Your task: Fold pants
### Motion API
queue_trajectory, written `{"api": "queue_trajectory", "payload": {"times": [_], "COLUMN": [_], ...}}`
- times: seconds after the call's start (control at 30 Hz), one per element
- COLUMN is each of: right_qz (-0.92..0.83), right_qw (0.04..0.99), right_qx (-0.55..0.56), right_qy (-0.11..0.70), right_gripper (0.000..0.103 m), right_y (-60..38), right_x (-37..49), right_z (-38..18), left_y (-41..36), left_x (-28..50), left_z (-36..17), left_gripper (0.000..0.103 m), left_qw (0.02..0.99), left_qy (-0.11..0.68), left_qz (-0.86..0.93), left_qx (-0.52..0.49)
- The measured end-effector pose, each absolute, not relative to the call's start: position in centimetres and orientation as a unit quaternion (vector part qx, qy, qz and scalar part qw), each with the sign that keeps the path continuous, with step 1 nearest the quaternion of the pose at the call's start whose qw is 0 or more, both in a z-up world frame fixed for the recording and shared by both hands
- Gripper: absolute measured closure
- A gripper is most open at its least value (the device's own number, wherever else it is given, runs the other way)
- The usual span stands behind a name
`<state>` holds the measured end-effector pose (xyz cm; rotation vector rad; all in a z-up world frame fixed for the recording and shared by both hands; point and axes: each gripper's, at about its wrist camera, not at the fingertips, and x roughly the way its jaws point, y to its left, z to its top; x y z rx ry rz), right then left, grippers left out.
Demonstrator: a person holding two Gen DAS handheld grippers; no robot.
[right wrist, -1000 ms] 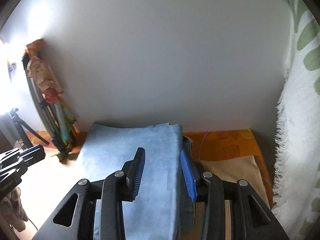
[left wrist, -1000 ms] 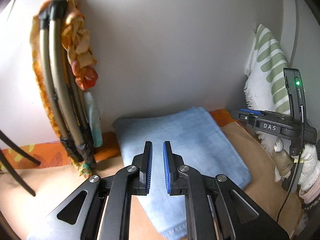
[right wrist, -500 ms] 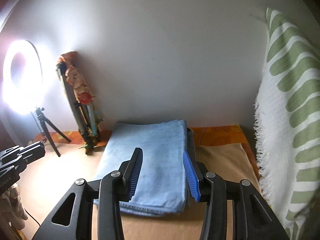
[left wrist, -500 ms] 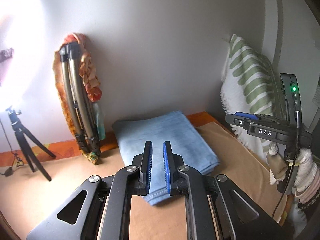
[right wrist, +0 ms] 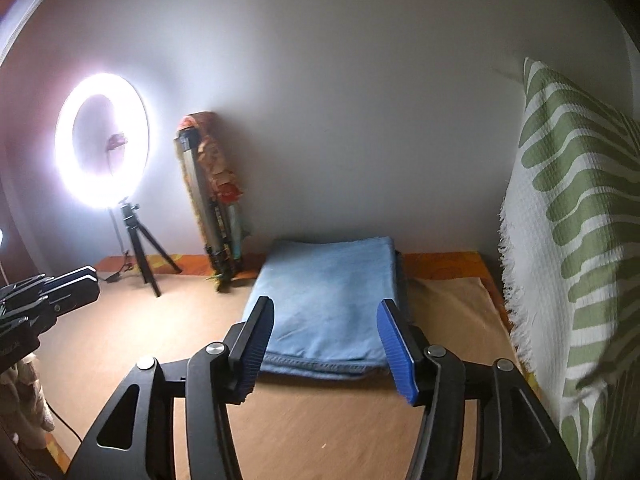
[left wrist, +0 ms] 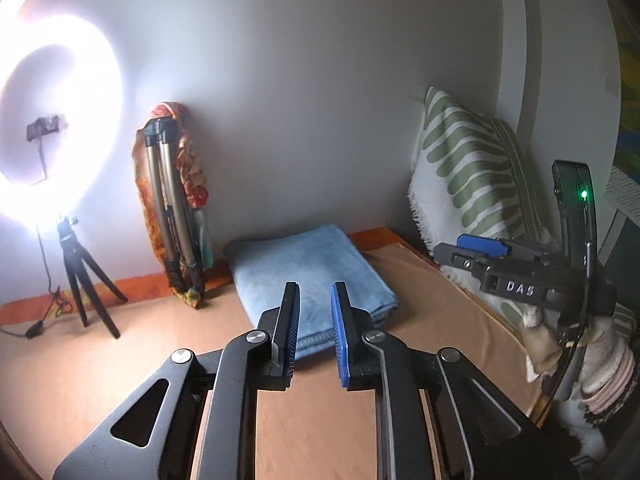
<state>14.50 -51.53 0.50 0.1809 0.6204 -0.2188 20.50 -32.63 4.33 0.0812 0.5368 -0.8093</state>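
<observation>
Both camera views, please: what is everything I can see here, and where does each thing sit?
Folded light-blue denim pants: one, on the tan surface, near the wall.
Tan surface: one, under everything.
Orange patterned cloth: one, along the wall edge.
Glowing white ring light: one, left, on a small black tripod.
Folded metal tripod: one, wrapped in orange fabric, leaning on the wall.
Green-and-white leaf-patterned cushion: one, right.
Left gripper: black with blue pads, open, empty.
Right gripper: same, open wider, empty.

The ring light (left wrist: 56, 100) glares out and is cut by the frame edge; the left claw's (right wrist: 48, 300) tips run off-frame.
</observation>
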Motion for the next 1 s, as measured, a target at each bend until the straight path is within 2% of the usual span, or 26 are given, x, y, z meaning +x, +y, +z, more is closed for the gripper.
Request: {"api": "queue_trajectory", "payload": {"times": [0.1, 0.23, 0.27, 0.33, 0.53, 0.67, 0.8, 1.0], "right_qz": [-0.105, -0.108, -0.109, -0.109, -0.114, -0.117, -0.127, -0.144], "right_qw": [0.944, 0.945, 0.946, 0.947, 0.947, 0.946, 0.945, 0.945], "right_qx": [0.086, 0.073, 0.071, 0.061, 0.056, 0.066, 0.07, 0.065], "right_qy": [0.302, 0.299, 0.298, 0.296, 0.295, 0.294, 0.293, 0.287], "right_gripper": [0.041, 0.036, 0.034, 0.024, 0.018, 0.016, 0.015, 0.013], "right_y": [-49.7, -47.1, -46.7, -45.5, -42.6, -41.4, -40.5, -39.2], "right_x": [13.2, 11.6, 11.2, 10.5, 8.5, 7.4, 6.6, 5.5], "right_z": [0.6, 0.7, 0.8, 0.8, 0.6, -0.1, -0.9, -1.6], "left_y": [-31.7, -30.5, -30.1, -29.4, -27.3, -25.8, -24.3, -22.3], "left_x": [19.1, 17.5, 17.1, 16.5, 14.7, 13.5, 13.1, 12.8], "left_z": [4.4, 4.4, 4.4, 4.3, 3.7, 3.0, 2.0, 0.0], "left_gripper": [0.073, 0.071, 0.069, 0.058, 0.049, 0.047, 0.034, 0.032], "left_qw": [0.884, 0.883, 0.883, 0.882, 0.879, 0.886, 0.89, 0.895], "left_qy": [0.254, 0.251, 0.252, 0.253, 0.264, 0.262, 0.277, 0.295], "left_qz": [-0.39, -0.394, -0.395, -0.396, -0.396, -0.382, -0.362, -0.335], "left_qx": [0.038, 0.036, 0.033, 0.028, 0.017, 0.023, 0.021, 0.016]}}
